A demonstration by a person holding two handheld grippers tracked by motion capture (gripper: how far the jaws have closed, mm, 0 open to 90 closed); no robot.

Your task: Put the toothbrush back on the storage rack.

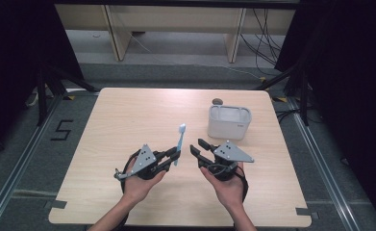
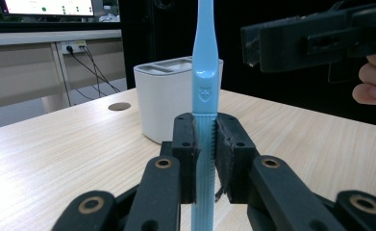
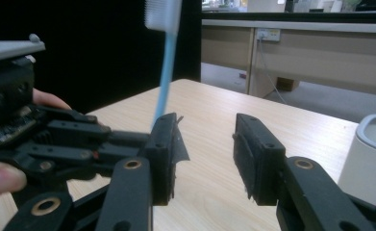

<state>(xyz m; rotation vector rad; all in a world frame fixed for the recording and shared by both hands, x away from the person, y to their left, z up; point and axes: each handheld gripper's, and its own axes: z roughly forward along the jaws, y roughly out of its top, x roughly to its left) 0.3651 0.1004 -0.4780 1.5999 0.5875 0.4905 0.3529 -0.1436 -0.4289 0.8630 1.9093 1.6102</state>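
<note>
A light blue toothbrush (image 1: 180,142) stands upright, bristle head up, with my left gripper (image 1: 175,155) shut on its ribbed handle (image 2: 205,159). In the left gripper view both pads press the handle from either side. My right gripper (image 1: 198,146) hovers just right of it over the table's middle, open, with nothing between its jaws (image 3: 205,144). In the right gripper view the toothbrush (image 3: 166,82) rises just left of its left jaw. A white toothbrush holder (image 1: 229,121) stands behind the right gripper, at the back right of the table.
The light wooden table (image 1: 128,115) has a small round dark hole (image 1: 218,101) just behind the holder. Black curtains flank both sides, and desk legs and cables lie on the floor beyond the far edge.
</note>
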